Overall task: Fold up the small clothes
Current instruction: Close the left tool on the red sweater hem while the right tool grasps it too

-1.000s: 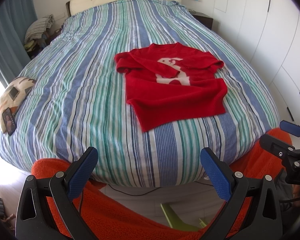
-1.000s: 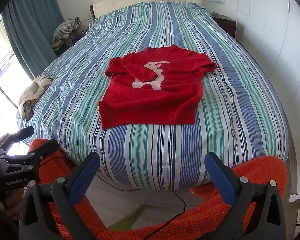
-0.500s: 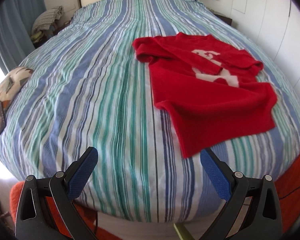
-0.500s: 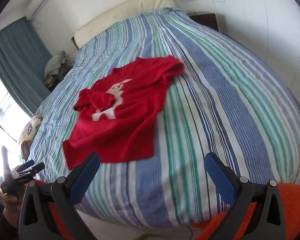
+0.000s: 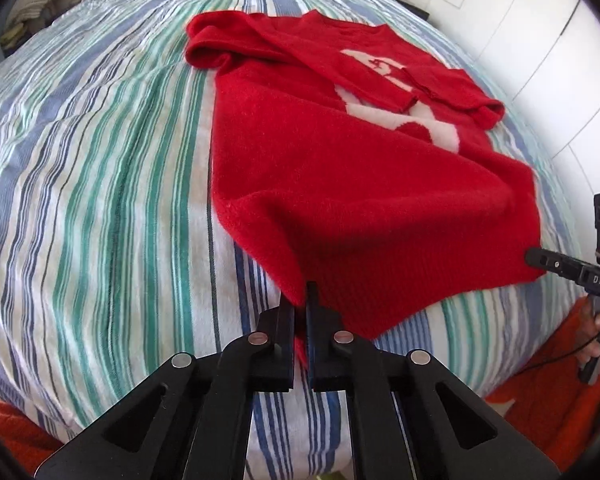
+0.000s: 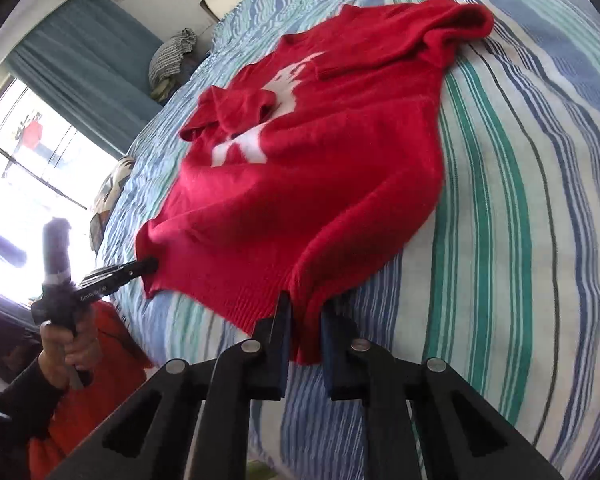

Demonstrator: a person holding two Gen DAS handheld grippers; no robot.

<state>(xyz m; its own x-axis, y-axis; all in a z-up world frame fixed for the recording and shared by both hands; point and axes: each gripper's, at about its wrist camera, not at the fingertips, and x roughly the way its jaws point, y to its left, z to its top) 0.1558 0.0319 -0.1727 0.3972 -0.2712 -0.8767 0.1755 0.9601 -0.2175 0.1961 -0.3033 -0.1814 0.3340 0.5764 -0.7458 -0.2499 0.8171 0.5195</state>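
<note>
A red sweater (image 5: 340, 184) with a white figure lies face up on the striped bed (image 5: 100, 160), sleeves folded in over the chest. My left gripper (image 5: 305, 294) is shut on its near left hem corner, the jaws closing to a thin pinch with red knit between the pads. In the right wrist view the sweater (image 6: 320, 168) runs away from my right gripper (image 6: 306, 312), whose jaws are closing on the bunched near right hem corner, pads pressing on it. Each gripper shows in the other's view: right gripper (image 5: 540, 256), left gripper (image 6: 148, 266).
The striped bedcover (image 6: 500, 200) spreads wide around the sweater. A patterned cushion (image 6: 116, 184) lies at the bed's left edge, below a curtain (image 6: 80, 48) and window. White wardrobe doors (image 5: 540, 40) stand on the right. A person's hand (image 6: 68, 344) and orange fleece (image 6: 100, 360) are at the foot.
Both grippers dropped toward the bed's near edge and went from wide open to closed, each on a hem corner of the sweater. The hem is lifted and bunched at both corners.
</note>
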